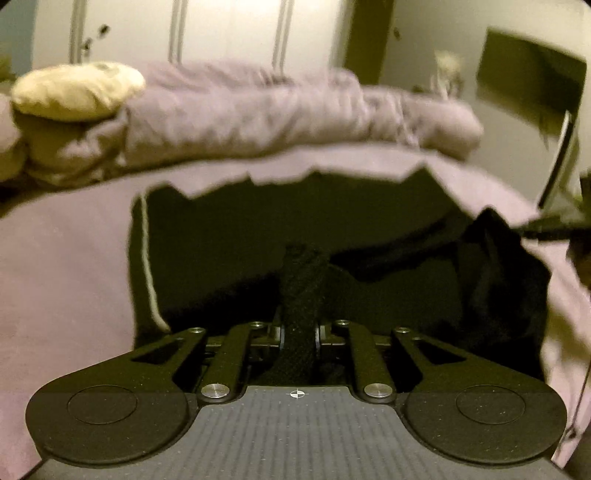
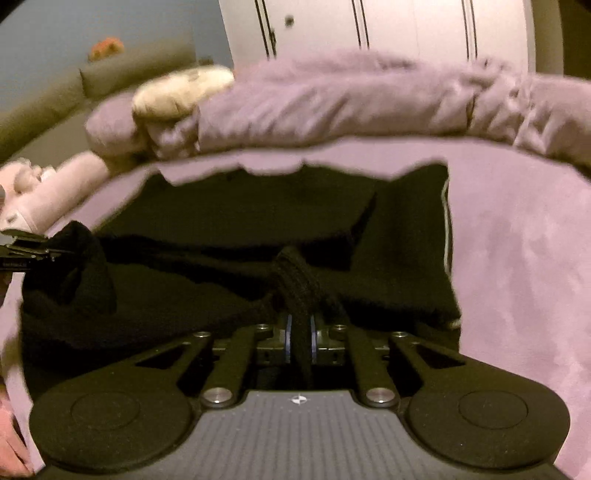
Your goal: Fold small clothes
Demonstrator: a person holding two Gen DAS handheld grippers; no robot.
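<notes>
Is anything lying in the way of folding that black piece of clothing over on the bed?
Nothing visible does. Both the left gripper and the right gripper already pinch folds of the black garment. The far part lies flat on the lilac sheet; the rumpled duvet sits beyond it.

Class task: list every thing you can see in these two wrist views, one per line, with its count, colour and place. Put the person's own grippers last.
black garment: one, black with a pale side stripe, spread on the bed sheet.
bed sheet: one, pale lilac, under the garment.
duvet: one, lilac, bunched along the bed's far side.
pillow: one, cream, on the duvet's end.
wardrobe doors: white, behind the bed.
left gripper: black, shut on a garment fold.
right gripper: black, shut on a garment fold.
</notes>
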